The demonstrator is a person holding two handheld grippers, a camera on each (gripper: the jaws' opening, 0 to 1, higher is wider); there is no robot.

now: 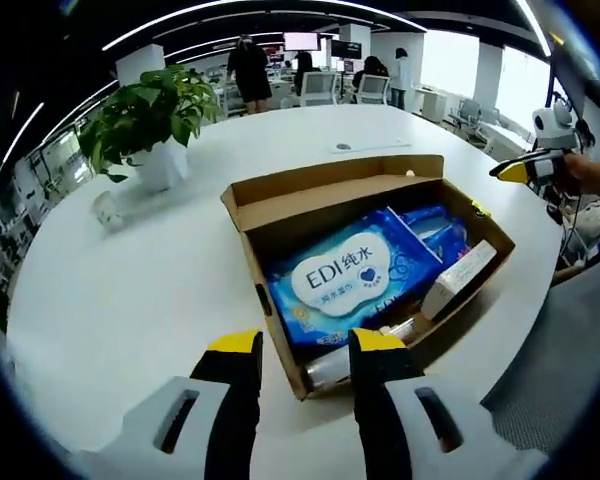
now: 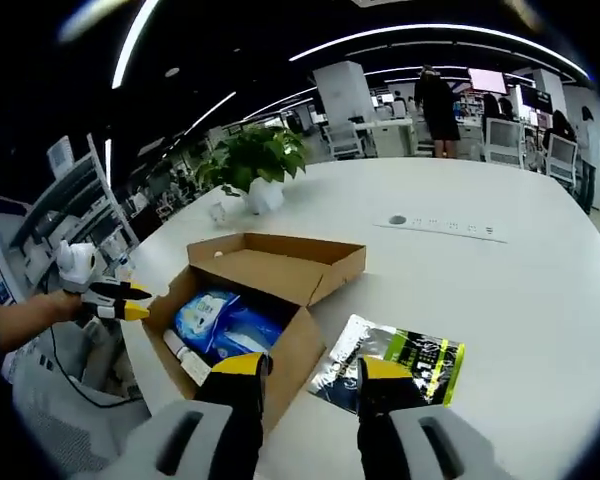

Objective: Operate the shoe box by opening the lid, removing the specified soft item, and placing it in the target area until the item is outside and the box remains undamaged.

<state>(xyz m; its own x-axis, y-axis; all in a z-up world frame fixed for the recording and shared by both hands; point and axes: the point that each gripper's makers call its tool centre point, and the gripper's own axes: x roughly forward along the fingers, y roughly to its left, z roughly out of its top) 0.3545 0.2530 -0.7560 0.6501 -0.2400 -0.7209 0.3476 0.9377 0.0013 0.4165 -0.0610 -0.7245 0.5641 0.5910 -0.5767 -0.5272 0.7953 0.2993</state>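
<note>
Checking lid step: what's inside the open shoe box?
In the shoe box: a blue wipes pack, a second blue pack, a white carton. Anything beneath them is hidden.

Left gripper rises from six o'clock of the left gripper view, its two yellow-tipped black jaws parted with a clear gap, nothing between them. Right gripper comes up the same way in the right gripper view, jaws apart and empty. In the left gripper view the right gripper sits out at three o'clock in the person's hand. In the right gripper view the left one shows at nine o'clock, a forearm behind it.
</note>
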